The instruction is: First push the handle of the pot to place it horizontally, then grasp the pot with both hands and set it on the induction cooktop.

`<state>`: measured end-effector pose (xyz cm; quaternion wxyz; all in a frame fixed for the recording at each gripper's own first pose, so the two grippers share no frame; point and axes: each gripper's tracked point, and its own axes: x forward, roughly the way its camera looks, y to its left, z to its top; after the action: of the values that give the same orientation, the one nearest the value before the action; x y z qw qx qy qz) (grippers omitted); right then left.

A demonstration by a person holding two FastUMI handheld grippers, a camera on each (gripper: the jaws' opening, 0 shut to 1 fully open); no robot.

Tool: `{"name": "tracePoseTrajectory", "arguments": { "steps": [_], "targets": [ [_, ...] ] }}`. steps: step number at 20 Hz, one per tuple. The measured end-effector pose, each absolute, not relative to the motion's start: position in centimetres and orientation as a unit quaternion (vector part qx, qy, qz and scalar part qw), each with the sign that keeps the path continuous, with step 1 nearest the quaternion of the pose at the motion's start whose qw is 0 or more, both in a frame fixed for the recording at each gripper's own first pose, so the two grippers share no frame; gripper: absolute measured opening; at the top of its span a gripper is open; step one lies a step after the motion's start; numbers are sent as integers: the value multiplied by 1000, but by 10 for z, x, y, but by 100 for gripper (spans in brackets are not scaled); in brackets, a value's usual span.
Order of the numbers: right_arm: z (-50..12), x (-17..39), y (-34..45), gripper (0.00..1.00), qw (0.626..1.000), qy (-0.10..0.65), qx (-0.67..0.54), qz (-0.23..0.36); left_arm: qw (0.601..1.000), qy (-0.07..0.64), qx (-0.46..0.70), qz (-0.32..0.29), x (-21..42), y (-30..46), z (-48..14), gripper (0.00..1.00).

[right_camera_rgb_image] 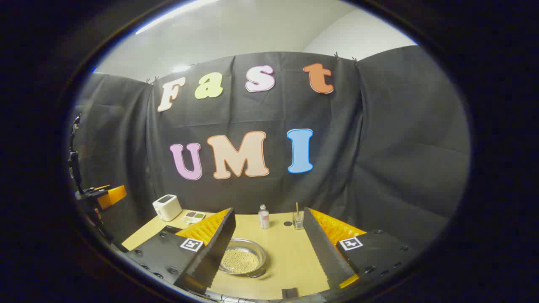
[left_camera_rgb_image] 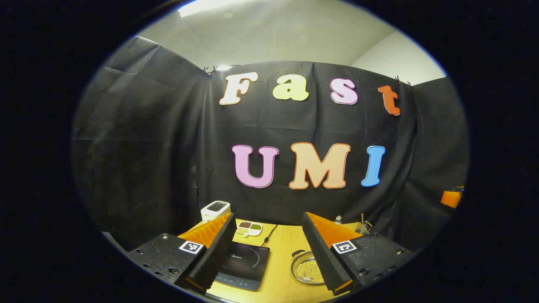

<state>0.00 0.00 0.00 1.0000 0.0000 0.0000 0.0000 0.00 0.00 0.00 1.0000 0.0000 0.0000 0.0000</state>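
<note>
A shallow metal pot [right_camera_rgb_image: 242, 259] full of small yellowish beans sits on the wooden table [right_camera_rgb_image: 286, 252]. In the right gripper view it lies low between my fingers, closer to the left one, with a small handle [right_camera_rgb_image: 256, 274] at its near rim. In the left gripper view the pot [left_camera_rgb_image: 306, 269] is partly hidden behind the right-hand finger. The black induction cooktop [left_camera_rgb_image: 242, 265] lies to the pot's left. My left gripper [left_camera_rgb_image: 268, 215] and right gripper [right_camera_rgb_image: 268, 210] both stand open above the table, holding nothing.
A white toaster [left_camera_rgb_image: 215, 210] and a small divided dish [left_camera_rgb_image: 249, 228] stand at the back left, with a cable [left_camera_rgb_image: 269, 235] behind the cooktop. A small bottle [right_camera_rgb_image: 264, 216] and a glass [right_camera_rgb_image: 298, 219] stand at the back, beyond the pot.
</note>
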Motion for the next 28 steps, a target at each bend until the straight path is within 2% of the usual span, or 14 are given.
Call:
{"name": "tracePoseTrajectory", "arguments": {
  "steps": [1,2,5,6,7,8,17,18,19,24,25,26,28],
  "targets": [
    [-1,1,1,100,1000,1,1,-2,1000,-2,0,-3,0,0,1,95],
    [-3,1,2,98,1000,3,3,-4,1000,-4,4,-4,0,3,3,92],
    [-7,3,8,100,1000,8,6,-6,1000,-12,15,-2,0,10,7,92],
    [-7,3,10,97,1000,8,5,-7,1000,-11,16,-2,-1,12,7,92],
    [-8,3,12,97,1000,6,4,-9,1000,-8,17,-2,-1,13,6,98],
    [-9,2,14,97,1000,5,2,-12,1000,-8,19,-2,-1,15,6,92],
    [-30,-7,46,100,1000,11,18,-15,1000,-7,21,-14,-6,38,-4,92],
    [-32,-7,49,98,1000,11,18,-15,1000,-8,21,-14,-6,41,-5,95],
    [-36,-8,52,98,1000,13,18,-16,1000,-10,23,-15,-7,44,-5,92],
    [-44,-5,66,98,999,25,25,-7,999,-16,33,-16,-8,52,-3,92],
    [-47,-3,68,98,999,29,28,-4,999,-17,33,-18,-8,51,-4,95],
    [-48,-3,69,91,999,31,31,-5,999,-18,34,-20,-8,51,-3,92],
    [-51,1,68,75,999,35,30,-9,999,-18,37,-22,-7,51,-3,92]
  ]
}}
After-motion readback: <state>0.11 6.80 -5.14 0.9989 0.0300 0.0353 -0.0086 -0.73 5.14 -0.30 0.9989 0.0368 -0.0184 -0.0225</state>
